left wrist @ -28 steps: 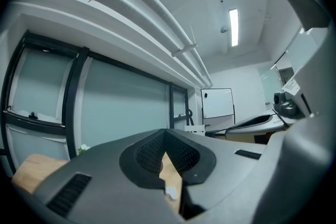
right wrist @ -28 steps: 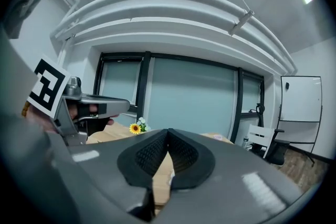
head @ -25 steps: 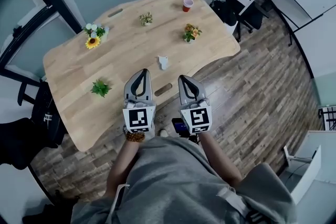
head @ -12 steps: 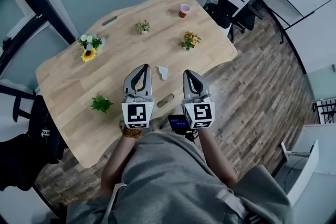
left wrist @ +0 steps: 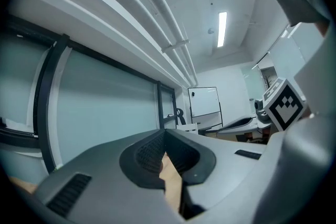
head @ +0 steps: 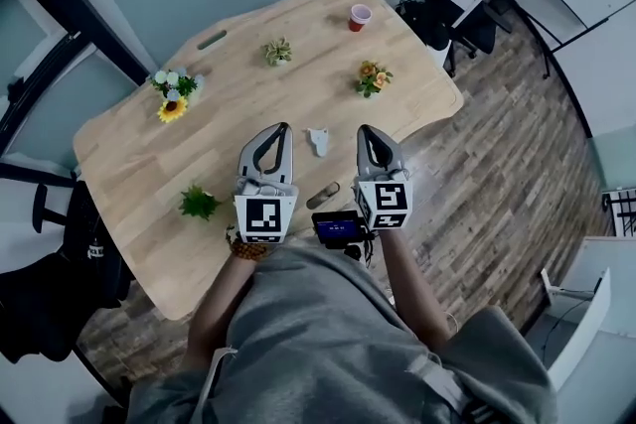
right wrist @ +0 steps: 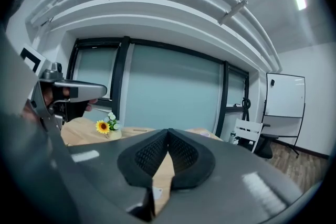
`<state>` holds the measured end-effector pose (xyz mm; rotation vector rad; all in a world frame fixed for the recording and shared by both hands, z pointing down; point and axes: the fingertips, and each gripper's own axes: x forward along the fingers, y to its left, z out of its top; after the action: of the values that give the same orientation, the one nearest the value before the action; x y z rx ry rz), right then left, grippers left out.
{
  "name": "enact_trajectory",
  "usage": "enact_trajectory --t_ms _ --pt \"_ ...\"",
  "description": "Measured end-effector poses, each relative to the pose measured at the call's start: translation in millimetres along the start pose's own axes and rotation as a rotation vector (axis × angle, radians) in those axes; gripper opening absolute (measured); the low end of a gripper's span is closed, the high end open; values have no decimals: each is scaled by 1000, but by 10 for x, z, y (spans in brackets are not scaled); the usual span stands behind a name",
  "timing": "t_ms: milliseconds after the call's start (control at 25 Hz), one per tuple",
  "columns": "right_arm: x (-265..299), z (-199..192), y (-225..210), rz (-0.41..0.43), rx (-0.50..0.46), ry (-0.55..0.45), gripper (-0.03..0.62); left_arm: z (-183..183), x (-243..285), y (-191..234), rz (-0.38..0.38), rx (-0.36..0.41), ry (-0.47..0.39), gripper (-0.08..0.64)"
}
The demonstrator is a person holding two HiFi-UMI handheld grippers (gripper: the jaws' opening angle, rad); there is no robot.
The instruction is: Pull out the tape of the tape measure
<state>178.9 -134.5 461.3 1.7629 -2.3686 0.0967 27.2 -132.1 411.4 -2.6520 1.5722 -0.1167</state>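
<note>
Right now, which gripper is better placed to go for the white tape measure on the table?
Left, narrowly. The tape measure lies between the shut left gripper and right gripper, slightly nearer the left's tip.

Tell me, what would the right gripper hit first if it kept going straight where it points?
Probably the pot of orange flowers on the table, roughly ahead of the shut right gripper. The small white object sits off to its left. Height is unclear.

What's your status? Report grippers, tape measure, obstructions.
Left gripper shut, empty. Right gripper shut, empty. Tape measure on table between them, untouched. Nothing blocking.
</note>
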Motion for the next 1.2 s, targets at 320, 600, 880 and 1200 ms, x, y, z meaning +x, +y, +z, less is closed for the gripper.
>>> enact_trajectory --t_ms 320,600,880,1200 --pt "282 -464 76 47 -2 103 11 -103 -1 154 17 27 34 8" --pt "506 -804 142 108 5 182 11 -153 24 350 68 46 47 8" --pt "691 -1219 213 133 11 271 17 -242 29 478 89 49 63 8" --pt "811 -1713 335 166 12 396 44 -305 16 587 102 47 74 8"
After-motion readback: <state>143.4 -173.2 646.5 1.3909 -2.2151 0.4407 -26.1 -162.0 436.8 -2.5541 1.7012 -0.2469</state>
